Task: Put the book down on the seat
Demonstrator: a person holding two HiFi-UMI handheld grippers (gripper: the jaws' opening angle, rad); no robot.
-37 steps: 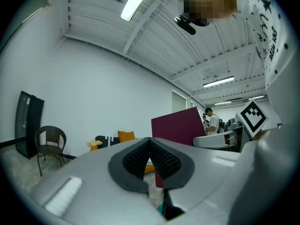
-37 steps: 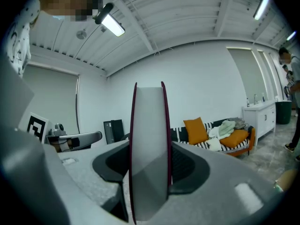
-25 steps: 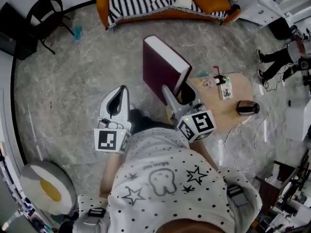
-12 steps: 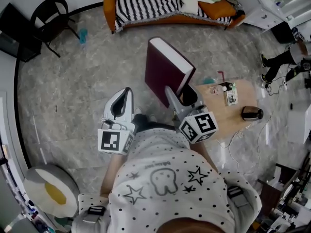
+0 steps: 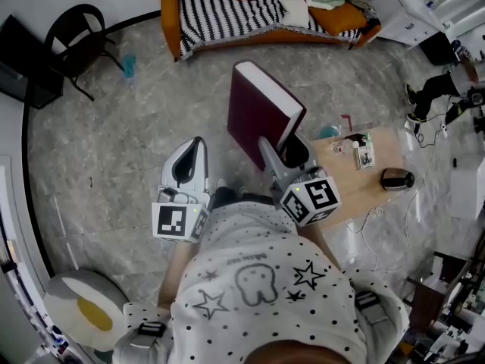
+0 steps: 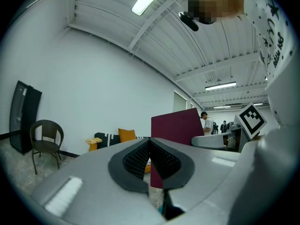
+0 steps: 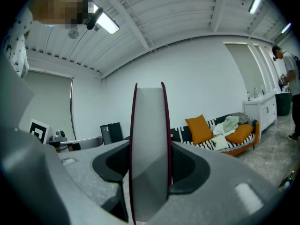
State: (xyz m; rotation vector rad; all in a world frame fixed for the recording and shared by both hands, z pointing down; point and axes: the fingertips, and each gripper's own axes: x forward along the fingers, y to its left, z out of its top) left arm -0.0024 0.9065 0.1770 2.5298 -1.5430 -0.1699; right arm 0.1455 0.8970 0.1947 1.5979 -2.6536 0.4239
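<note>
Right tool [image 5: 279, 146]: jaws set wide and clamped on the book [image 5: 258, 116], gripping its lower edge. The maroon book stands upright above this tool, page edge facing it. It is held in the air, well short of the sofa [image 5: 227, 14], not on it. Left tool [image 5: 195, 144]: jaws closed together, empty, beside the book, likewise short of the sofa.

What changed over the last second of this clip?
The person carried the book slightly nearer the sofa, which sits lower in the head view. Unchanged: the right gripper clamps the book, the left gripper is shut and empty.
</note>
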